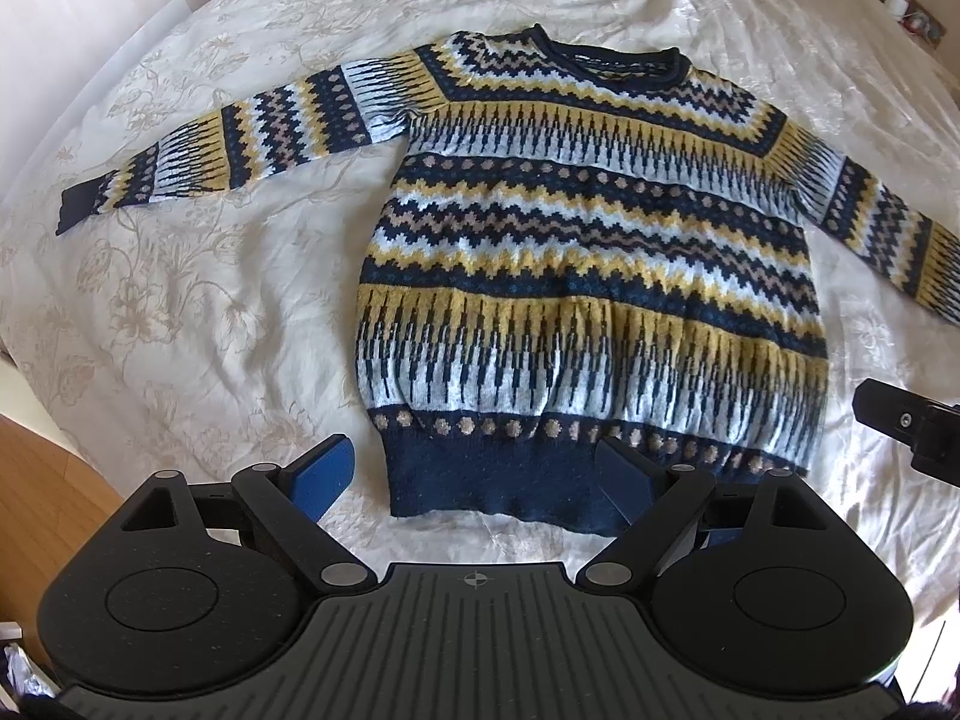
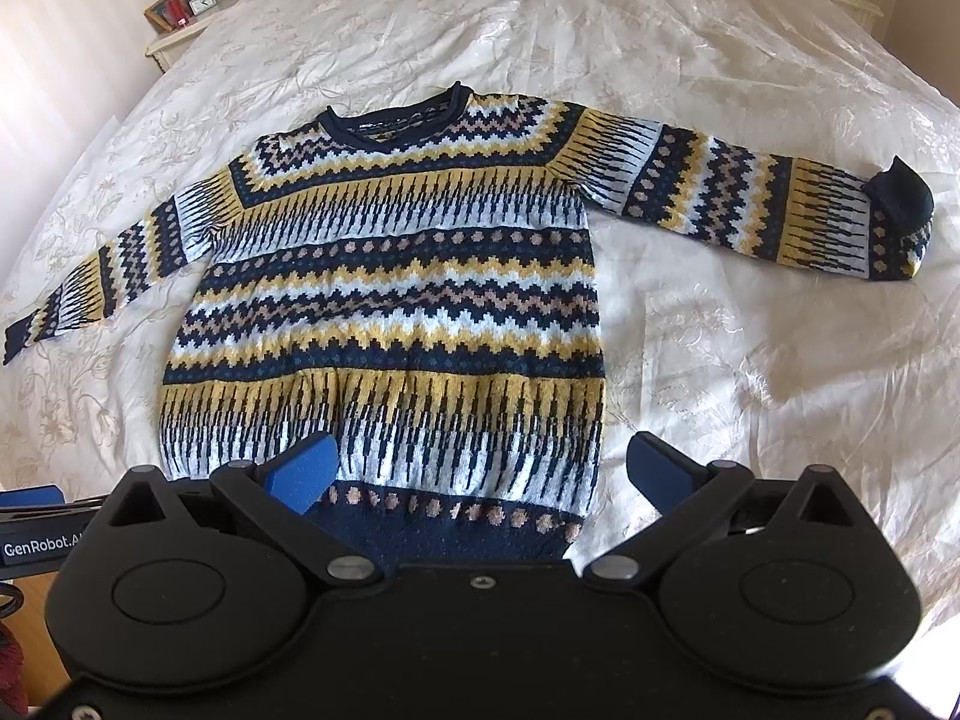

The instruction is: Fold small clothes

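Bedspread point(image 1: 198, 300), cream with a pale floral print, is filling nearly both views — one bed, serving as the work surface. One sweater point(image 1: 576, 252), knitted in navy, yellow, white and tan bands, is lying flat and face up across the centre of each frame, collar toward the top, navy hem band at the bottom just ahead of the tongs. Folding is looking not yet begun, as I judge it: body spread full width, both sleeves reaching outward, no crease or layer turned over. Two sleeves counted — the left-frame sleeve point(image 2: 90, 282) is running down toward the left edge of the right wrist view, the right-frame sleeve point(image 2: 756, 204) is stretching to the right, its navy cuff point(image 2: 900, 195) curling back on itself. Everything is remaining: sleeves in, sides over, hem up. Two tongs counted. Left gripper point(image 1: 480, 480) is hovering over the hem at bottom centre, jaws spread wide and gripping nothing; right gripper point(image 2: 480, 474) is sitting likewise over the hem's right corner, jaws apart and empty. Bedside tables: two, upper left point(image 2: 174, 42) and upper right corners of the right wrist view, holding small clutter including one clock point(image 2: 203, 1) — too small to detail further.
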Demonstrator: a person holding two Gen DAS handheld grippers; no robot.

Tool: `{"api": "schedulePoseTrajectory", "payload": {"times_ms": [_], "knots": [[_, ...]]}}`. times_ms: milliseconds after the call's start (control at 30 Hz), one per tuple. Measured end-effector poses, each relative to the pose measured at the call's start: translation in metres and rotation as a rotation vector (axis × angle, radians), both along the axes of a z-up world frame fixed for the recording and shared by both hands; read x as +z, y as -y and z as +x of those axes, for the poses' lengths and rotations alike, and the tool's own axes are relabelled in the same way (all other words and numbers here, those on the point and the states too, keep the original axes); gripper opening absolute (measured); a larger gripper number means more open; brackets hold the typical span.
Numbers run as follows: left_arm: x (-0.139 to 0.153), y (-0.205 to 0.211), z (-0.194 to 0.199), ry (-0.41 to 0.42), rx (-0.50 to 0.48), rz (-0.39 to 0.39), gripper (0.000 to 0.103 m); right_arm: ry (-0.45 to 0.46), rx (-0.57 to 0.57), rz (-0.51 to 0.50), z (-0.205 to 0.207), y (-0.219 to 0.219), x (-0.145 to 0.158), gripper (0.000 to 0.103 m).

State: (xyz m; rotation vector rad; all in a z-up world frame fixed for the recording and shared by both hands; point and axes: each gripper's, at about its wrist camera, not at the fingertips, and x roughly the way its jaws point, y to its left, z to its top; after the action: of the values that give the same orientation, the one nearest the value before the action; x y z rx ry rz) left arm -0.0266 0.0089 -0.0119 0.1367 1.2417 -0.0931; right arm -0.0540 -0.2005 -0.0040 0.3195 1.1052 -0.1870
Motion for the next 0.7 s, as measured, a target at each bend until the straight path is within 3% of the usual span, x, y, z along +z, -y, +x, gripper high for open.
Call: {"api": "schedulePoseTrajectory", "payload": {"times_ms": [700], "knots": [[-0.0092, 0.0027, 0.0058, -0.037, -0.014, 0.015, 0.088, -0.039, -0.010, 0.020, 0.0038, -0.0010, -0.0087, 0.102]]}}
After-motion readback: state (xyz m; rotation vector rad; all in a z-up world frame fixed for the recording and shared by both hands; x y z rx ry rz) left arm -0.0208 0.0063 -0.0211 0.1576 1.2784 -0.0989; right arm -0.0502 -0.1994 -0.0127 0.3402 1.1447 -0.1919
